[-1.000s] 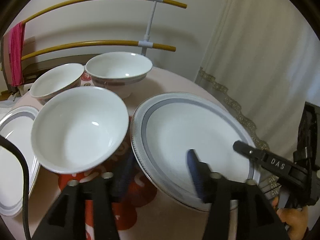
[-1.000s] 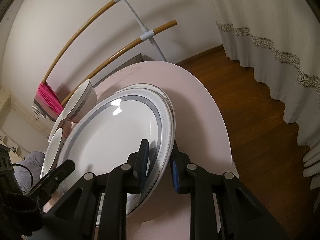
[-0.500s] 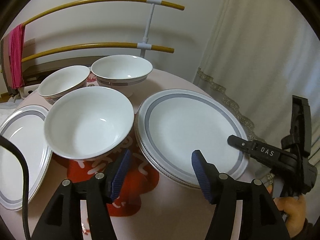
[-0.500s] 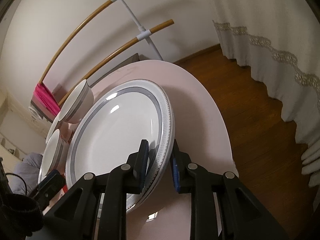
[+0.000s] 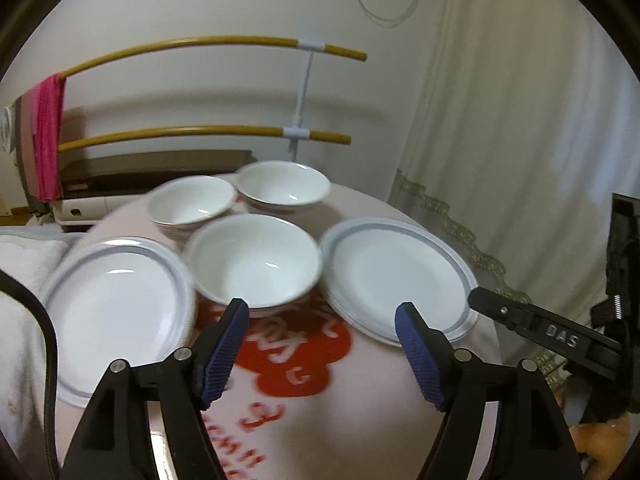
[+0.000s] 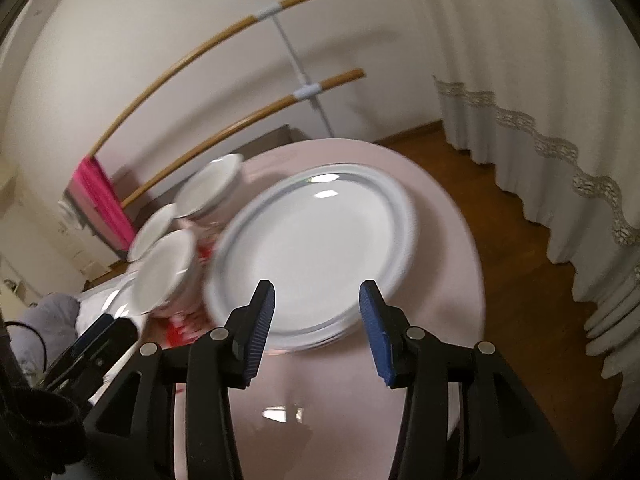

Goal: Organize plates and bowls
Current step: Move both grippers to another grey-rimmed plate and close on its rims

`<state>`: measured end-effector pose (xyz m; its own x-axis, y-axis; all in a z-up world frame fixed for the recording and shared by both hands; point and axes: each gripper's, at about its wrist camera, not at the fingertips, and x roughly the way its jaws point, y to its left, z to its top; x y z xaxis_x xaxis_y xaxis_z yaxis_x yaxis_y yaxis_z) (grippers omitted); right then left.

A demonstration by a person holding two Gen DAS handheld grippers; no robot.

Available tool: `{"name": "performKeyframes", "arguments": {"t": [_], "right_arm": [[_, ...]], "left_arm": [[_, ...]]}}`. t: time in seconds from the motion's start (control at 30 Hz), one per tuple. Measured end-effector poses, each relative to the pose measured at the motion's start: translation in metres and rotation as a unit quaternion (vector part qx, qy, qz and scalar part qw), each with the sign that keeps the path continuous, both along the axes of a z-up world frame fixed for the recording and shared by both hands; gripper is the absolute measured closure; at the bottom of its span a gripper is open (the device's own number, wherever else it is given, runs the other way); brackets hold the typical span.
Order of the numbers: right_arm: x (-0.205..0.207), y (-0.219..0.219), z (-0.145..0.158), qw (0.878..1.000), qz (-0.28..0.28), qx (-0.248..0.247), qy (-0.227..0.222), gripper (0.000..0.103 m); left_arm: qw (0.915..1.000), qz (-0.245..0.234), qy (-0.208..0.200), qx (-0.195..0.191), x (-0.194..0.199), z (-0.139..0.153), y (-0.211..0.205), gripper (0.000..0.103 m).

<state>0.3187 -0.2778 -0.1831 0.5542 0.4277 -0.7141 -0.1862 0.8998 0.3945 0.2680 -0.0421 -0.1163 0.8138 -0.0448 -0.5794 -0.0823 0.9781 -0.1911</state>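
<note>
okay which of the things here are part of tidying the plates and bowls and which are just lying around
Part of the job: stacked plates, single plate, near bowl, two far bowls.

Just lying about: pink towel, rail, curtain, tablecloth.

Glossy white ceramic plates [image 6: 316, 248], glazed bowls [image 5: 256, 264], ribbed blue gripper pads [image 5: 416, 356], wooden floor [image 6: 532, 264]

The left gripper [image 5: 322, 334] stands with its jaws spread wide, the blue ribbed pads [image 5: 222, 350] facing each other across a broad gap and clamping nothing; the right gripper [image 6: 316, 314] is likewise parted, its blue pads [image 6: 374, 334] well apart and empty; seen from the left wrist, the right gripper's black body juts in from the right edge, with the holding hand [image 5: 600, 440] partly visible below it.
</note>
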Motion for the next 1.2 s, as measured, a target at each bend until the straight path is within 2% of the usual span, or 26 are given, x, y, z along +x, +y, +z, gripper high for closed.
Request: {"name": "performKeyframes", "arguments": {"t": [0.23,0.33,0.47,0.6,0.73,0.93,0.97,1.03,1.13,1.2], "right_arm": [[-0.029,0.068,0.014,0.998,0.067,0.017,-0.004,0.057],[-0.038,0.104,0.012,0.995,0.095,0.026,0.0,0.057],[-0.047,0.145,0.0,0.993,0.114,0.037,0.011,0.057],[-0.05,0.185,-0.016,0.991,0.125,0.04,0.027,0.057],[-0.046,0.208,-0.033,0.989,0.128,0.042,0.051,0.057],[-0.035,0.232,-0.048,0.99,0.125,0.028,0.061,0.057],[-0.034,0.235,-0.049,0.99,0.126,0.024,0.059,0.057],[-0.033,0.239,-0.052,0.99,0.127,0.017,0.055,0.057],[-0.032,0.247,-0.056,0.99,0.13,0.017,0.059,0.057],[-0.03,0.249,-0.059,0.989,0.132,0.017,0.058,0.059]], "left_arm": [[0.9995,0.026,-0.016,0.012,-0.037,0.006,0.065,0.029],[0.9993,0.025,-0.012,0.025,-0.046,0.005,0.109,0.023],[0.9981,0.044,-0.005,0.044,-0.052,-0.002,0.16,0.022],[0.9975,0.056,0.018,0.038,-0.046,-0.014,0.21,0.021],[0.9969,0.052,0.049,0.033,-0.036,-0.029,0.239,0.022],[0.9966,0.044,0.069,0.004,-0.007,-0.042,0.268,0.024],[0.9967,0.041,0.07,0.001,-0.004,-0.042,0.273,0.025],[0.9964,0.031,0.079,-0.002,0.01,-0.047,0.273,0.037],[0.996,0.02,0.087,-0.004,0.025,-0.054,0.281,0.04],[0.9959,0.019,0.088,-0.008,0.037,-0.063,0.281,0.048]]}}
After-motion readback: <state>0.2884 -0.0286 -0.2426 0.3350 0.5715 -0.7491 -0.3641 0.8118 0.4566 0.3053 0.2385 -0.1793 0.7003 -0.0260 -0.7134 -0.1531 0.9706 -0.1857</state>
